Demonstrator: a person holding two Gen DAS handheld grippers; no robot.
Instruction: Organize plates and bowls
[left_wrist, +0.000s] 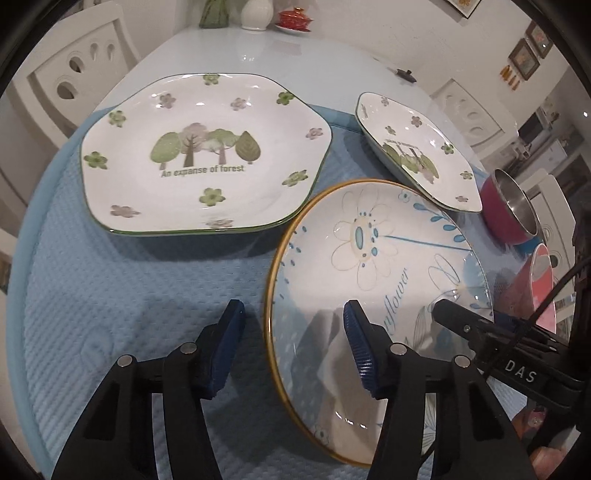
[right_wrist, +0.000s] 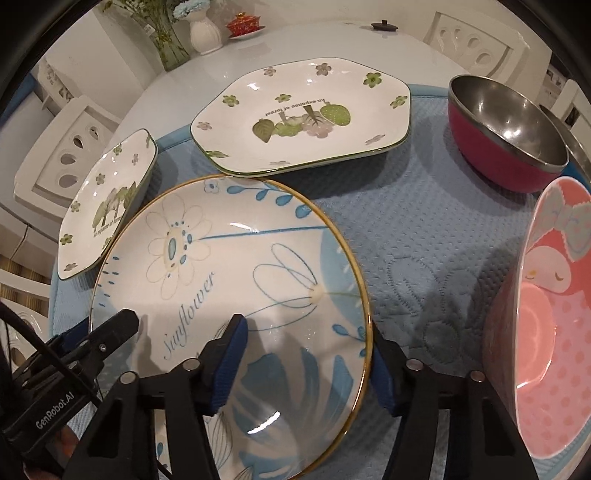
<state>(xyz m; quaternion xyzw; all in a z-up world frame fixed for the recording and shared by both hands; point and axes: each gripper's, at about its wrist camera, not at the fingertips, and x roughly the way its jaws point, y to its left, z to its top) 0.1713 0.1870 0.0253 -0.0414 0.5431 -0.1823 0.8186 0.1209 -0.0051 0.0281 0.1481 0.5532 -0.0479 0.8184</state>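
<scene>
Both claws spread, straddling opposite rims of the sunflower plate (right_wrist: 236, 280) — left claw (left_wrist: 293, 350), right claw (right_wrist: 308, 363) — pads not visibly pressing; blue mat (left_wrist: 129, 295) beneath.

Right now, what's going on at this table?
A person holds two handheld grippers over the round sunflower plate on the blue mat. The left gripper straddles one edge of its rim, the right gripper the opposite edge; neither gripper's pads visibly press on the rim yet. Two hexagonal forest plates, a magenta steel bowl and a pink cartoon bowl sit untouched.
</scene>
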